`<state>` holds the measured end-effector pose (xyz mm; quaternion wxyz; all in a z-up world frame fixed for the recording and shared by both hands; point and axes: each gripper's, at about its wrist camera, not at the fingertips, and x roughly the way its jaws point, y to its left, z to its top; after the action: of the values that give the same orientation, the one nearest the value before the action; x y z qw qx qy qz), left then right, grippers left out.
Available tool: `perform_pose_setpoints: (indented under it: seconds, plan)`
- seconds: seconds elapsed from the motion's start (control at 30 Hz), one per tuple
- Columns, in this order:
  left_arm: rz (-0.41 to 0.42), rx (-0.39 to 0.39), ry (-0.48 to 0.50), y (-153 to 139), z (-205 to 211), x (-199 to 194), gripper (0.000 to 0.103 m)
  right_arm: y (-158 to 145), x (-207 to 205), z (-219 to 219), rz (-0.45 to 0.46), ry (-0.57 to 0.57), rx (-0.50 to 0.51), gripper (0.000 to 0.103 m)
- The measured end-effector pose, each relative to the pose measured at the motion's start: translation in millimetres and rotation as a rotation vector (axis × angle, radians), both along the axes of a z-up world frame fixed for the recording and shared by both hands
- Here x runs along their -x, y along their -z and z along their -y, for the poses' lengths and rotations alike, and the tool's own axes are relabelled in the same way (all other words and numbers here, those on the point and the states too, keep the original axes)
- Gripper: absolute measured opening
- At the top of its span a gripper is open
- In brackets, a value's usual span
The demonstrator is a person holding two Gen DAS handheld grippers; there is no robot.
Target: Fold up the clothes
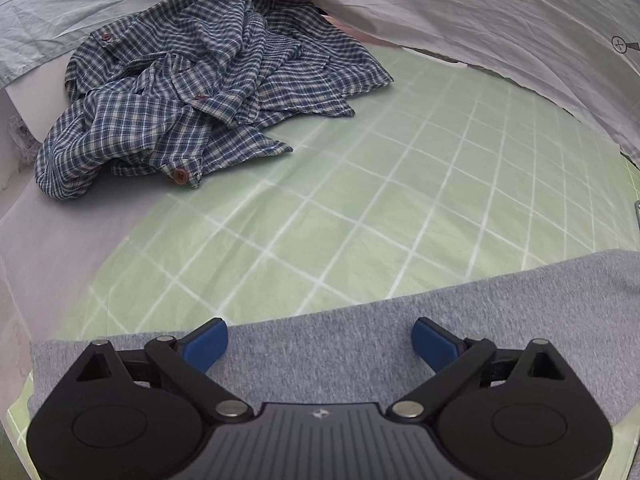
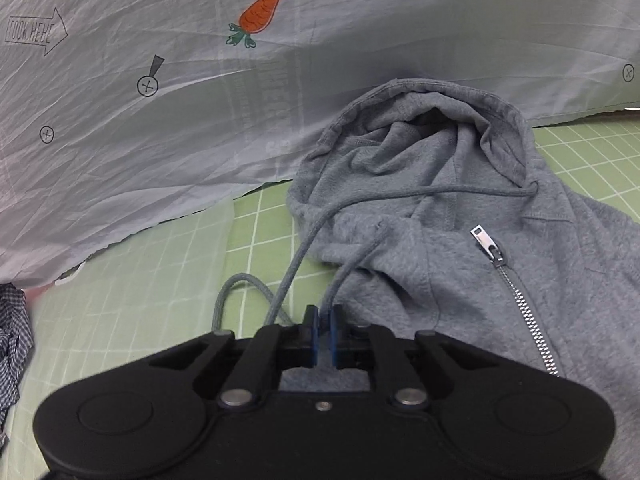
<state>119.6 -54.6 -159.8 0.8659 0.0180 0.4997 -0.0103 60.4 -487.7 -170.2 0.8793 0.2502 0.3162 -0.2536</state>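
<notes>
While a grey zip hoodie (image 2: pixel 460 240) lies spread on a green grid-patterned mat (image 1: pixel 360 184), two handheld tongs work at its edges. Seen from the right wrist camera, the right tongs (image 2: pixel 323 332) are clenched, their blue pads pressed together at the near left edge of the hoodie, just where a grey drawstring (image 2: pixel 304 248) runs down from the hood. Whether they pinch the cord, the fabric edge or both cannot be told. The hood sits bunched at the far side, with the metal zipper (image 2: pixel 516 292) closed and running down toward the near right.

From the left wrist camera, the left tongs (image 1: pixel 320 340) are released, spread wide above a flat edge of the hoodie, gripping nothing. Far to the left lies a crumpled blue checked shirt (image 1: pixel 192 88), well apart, against a pale printed sheet (image 2: pixel 140 100).

Likely risks: if only the drawstring is caught, a pull would slide the cord out instead of moving the hood. A one-sided pull, with the left side unheld, could drag and wrinkle the garment.
</notes>
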Motion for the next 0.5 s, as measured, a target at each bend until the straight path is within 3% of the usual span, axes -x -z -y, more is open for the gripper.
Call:
perform_pose_setpoints:
  seconds: [0.13,0.3,0.43,0.5]
  plan:
    - [0.021,-0.001,0.012,2,0,0,0.103,-25,16,6,0.033,0.001,0.059,0.004]
    - [0.040,0.002,0.015,3,0,2,0.103,-84,60,23,0.118,0.079,0.205,0.003]
    - [0.044,0.003,0.011,4,0,2,0.103,-94,80,45,0.008,0.171,0.381,0.004]
    - [0.042,0.003,0.011,4,0,1,0.103,-87,88,54,-0.047,0.219,0.373,0.004]
